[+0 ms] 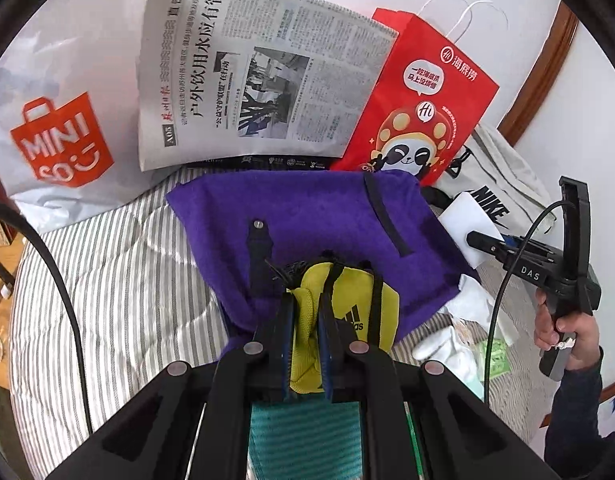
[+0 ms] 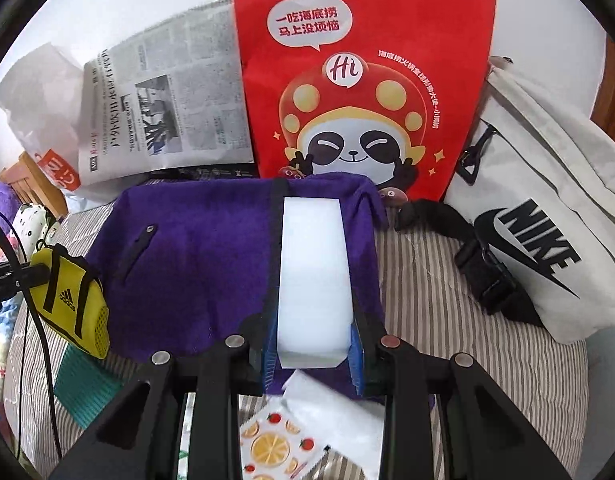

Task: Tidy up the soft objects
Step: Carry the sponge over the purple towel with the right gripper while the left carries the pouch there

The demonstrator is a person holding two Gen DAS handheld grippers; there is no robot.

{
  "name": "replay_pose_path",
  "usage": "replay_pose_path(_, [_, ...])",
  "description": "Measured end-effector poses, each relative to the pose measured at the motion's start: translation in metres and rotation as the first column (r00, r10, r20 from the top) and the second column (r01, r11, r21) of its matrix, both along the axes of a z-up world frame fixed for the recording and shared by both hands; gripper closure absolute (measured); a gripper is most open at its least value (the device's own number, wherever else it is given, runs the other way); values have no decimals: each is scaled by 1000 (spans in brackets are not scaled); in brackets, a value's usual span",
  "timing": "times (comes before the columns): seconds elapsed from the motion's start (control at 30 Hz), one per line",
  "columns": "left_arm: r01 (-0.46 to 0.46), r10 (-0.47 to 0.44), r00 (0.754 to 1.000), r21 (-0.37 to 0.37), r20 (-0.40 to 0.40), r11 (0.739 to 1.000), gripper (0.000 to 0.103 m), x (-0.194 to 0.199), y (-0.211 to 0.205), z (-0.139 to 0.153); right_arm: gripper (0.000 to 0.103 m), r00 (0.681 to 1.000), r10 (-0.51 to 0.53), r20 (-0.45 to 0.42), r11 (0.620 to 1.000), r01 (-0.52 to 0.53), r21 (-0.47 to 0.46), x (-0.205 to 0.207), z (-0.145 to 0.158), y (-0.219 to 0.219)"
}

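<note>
A striped bedcover is spread beneath both grippers, and on it, straight ahead of them, a purple bag is laid flat. Beyond the purple bag, a red paper bag and a newspaper are propped against the wall, with a white shopping bag seen further left of the newspaper. To the right of the right gripper, a white Nike bag is slumped, its black strap trailing on the bedcover. The white foam block is clamped between the pads of the right gripper and held above the purple bag. The yellow pouch is pinched tight in the left gripper, also over the purple bag, near its front edge. Below the right gripper, a fruit-printed packet and white tissue are seen lying on the bedcover.
</note>
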State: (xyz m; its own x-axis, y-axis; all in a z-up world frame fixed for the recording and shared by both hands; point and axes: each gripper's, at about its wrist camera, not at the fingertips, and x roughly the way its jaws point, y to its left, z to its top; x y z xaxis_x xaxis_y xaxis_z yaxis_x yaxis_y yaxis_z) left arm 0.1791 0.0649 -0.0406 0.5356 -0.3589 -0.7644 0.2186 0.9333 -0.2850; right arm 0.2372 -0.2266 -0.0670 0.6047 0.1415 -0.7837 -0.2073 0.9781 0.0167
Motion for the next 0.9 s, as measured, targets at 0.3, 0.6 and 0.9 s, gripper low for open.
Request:
replay_pose_path(0.3, [-10, 9, 1000, -18, -13, 1000, 92, 34, 4, 0, 73, 1000, -1, -26, 999, 0, -34, 45, -13, 5])
replay_pose_path(0.6, [-24, 18, 996, -61, -88, 998, 92, 73, -5, -39, 73, 995, 0, -100, 997, -8, -79, 72, -47, 12])
replay_pose_path(0.9, [-25, 19, 992, -44, -124, 999, 92, 86, -15, -58, 73, 992, 17, -127, 994, -30, -102, 75, -59, 16])
